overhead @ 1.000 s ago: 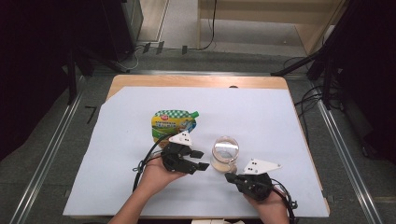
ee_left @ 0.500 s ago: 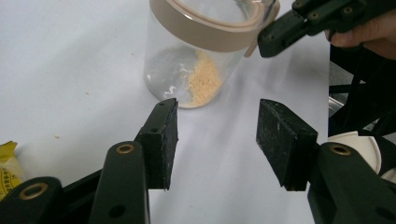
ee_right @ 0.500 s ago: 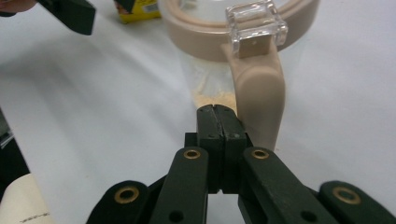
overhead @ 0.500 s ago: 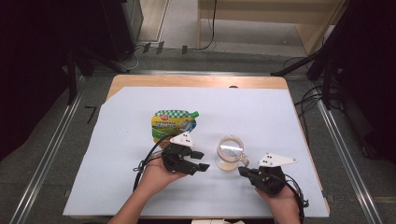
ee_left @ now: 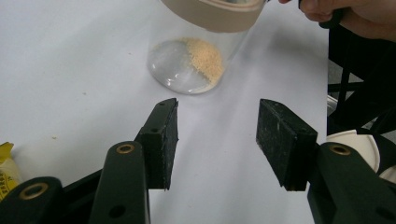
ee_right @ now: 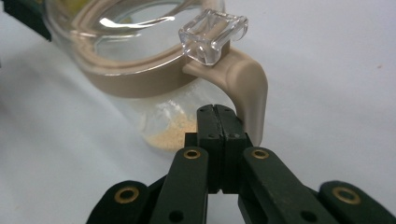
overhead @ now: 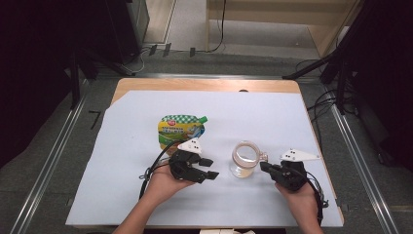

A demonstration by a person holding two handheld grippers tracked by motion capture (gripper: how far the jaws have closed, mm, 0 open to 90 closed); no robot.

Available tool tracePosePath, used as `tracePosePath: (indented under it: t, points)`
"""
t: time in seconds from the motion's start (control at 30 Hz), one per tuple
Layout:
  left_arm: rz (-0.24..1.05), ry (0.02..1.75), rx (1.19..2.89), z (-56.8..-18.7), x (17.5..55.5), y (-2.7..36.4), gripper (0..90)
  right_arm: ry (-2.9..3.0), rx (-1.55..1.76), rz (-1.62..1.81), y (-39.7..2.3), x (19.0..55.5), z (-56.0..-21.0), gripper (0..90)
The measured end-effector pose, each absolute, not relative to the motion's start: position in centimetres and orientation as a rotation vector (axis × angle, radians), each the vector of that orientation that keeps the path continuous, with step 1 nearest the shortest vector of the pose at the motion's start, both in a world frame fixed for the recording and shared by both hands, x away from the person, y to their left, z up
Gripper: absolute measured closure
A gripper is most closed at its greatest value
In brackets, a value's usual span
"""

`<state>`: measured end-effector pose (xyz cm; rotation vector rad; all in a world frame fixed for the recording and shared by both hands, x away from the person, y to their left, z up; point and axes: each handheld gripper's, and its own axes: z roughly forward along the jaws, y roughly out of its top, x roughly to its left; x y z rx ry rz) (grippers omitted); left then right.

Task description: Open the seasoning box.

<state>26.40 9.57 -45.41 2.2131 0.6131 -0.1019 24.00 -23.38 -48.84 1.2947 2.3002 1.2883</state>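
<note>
Green-yellow pouch (overhead: 180,130) far L, well clear. L gripper (overhead: 210,168) jaws spread, empty, near jar's L side. Clear jar (overhead: 245,160) at sheet centre-right, w/ beige lidded collar, handle (ee_right: 246,84), few crumbs inside: prob light, rigid, slick, breakable. Best hold: handle or collar. R gripper (ee_right: 217,116) jaws pressed together, tips beside handle.

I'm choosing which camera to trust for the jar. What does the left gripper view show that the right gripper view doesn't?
Left gripper view alone: the left gripper with jaws open and nothing between them, the jar's round base, a yellow pouch corner at the edge, and part of the other hand.
Right gripper view alone: the right gripper with jaws shut, just in front of the jar's tan handle and clear lid tab.
Both: the clear jar, its tan band, the pale grains inside, and the white table cover.
</note>
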Motion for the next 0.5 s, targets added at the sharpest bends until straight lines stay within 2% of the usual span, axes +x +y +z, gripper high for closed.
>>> tracePosePath:
  t: [0.5]
  points:
    - [-0.103,0.616,2.207,-45.6,26.5,9.2,47.1,2.257,1.302,1.314,-23.3,27.8,-50.0,90.0]
